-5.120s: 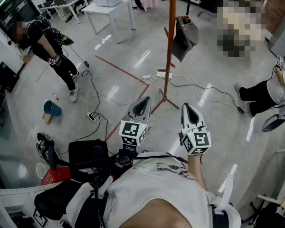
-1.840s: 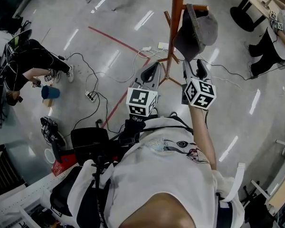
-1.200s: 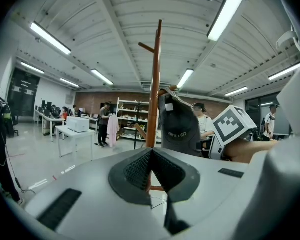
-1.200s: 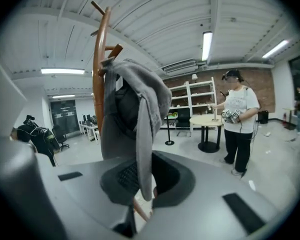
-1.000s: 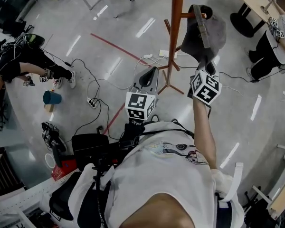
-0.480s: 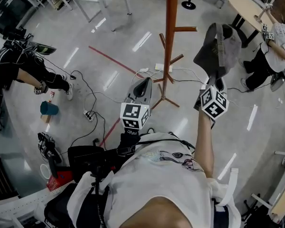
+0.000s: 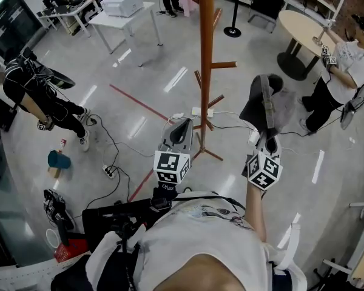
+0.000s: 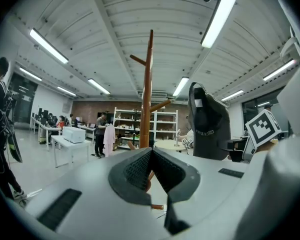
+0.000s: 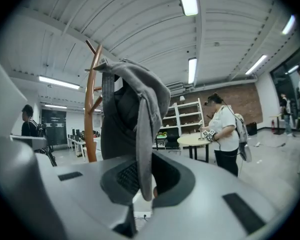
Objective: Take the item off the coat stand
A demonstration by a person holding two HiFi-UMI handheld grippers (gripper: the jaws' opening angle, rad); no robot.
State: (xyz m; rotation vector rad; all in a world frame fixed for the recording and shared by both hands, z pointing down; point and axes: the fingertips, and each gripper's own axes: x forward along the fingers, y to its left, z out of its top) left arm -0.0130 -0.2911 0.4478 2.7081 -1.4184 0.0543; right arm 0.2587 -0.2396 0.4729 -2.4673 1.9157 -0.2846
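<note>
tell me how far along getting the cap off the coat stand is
Done: the cap hangs clear of the coat stand, off its pegs. In hand: the right gripper is shut on it. Left: probably just setting it down; the left gripper is shut, empty.

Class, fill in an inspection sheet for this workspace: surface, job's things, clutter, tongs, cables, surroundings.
Surface: glossy grey floor with a red tape line.
Job's things: cap is off the coat stand, clear of its pegs.
Clutter: blue container on the floor.
Tongs: right tongs shut on the cap; left tongs shut, nothing between them.
Cables: several trail over the floor; power strip by the stand's base.
Surroundings: person at left, another at right; white table; round table.
</note>
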